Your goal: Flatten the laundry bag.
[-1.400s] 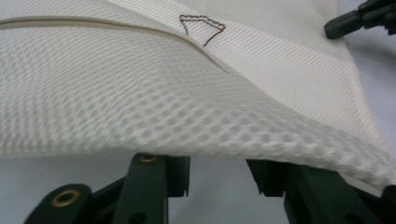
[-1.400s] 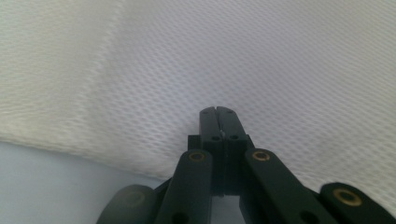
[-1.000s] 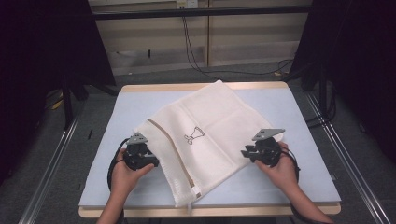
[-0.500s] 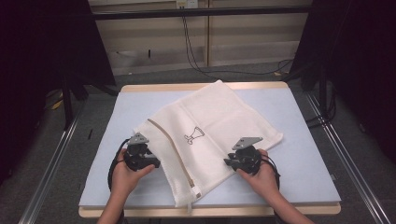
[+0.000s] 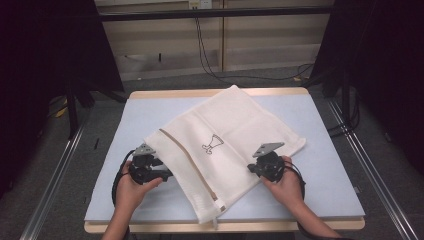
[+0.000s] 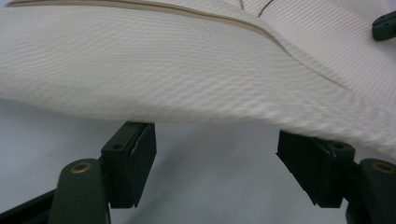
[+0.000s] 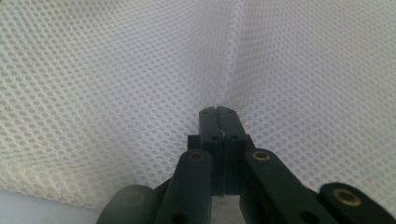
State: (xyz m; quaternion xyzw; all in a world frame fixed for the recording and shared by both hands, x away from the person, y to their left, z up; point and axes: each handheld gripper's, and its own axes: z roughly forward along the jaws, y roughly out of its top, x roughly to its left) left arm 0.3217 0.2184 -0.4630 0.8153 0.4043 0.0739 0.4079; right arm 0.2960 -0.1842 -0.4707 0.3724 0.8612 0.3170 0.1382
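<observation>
Two shut fingers (image 7: 218,122) pinching mesh bag (image 7: 116,70).

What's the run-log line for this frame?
item: mesh laundry bag flat on table | left claw: just opening, bag edge above jaws, not pinched | right claw: just closed, pinching bag mesh

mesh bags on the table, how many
1: a white mesh laundry bag with a tan zipper lies slanted across the pale blue table, between the left tool and right tool. Anything under it would be hidden.
</observation>
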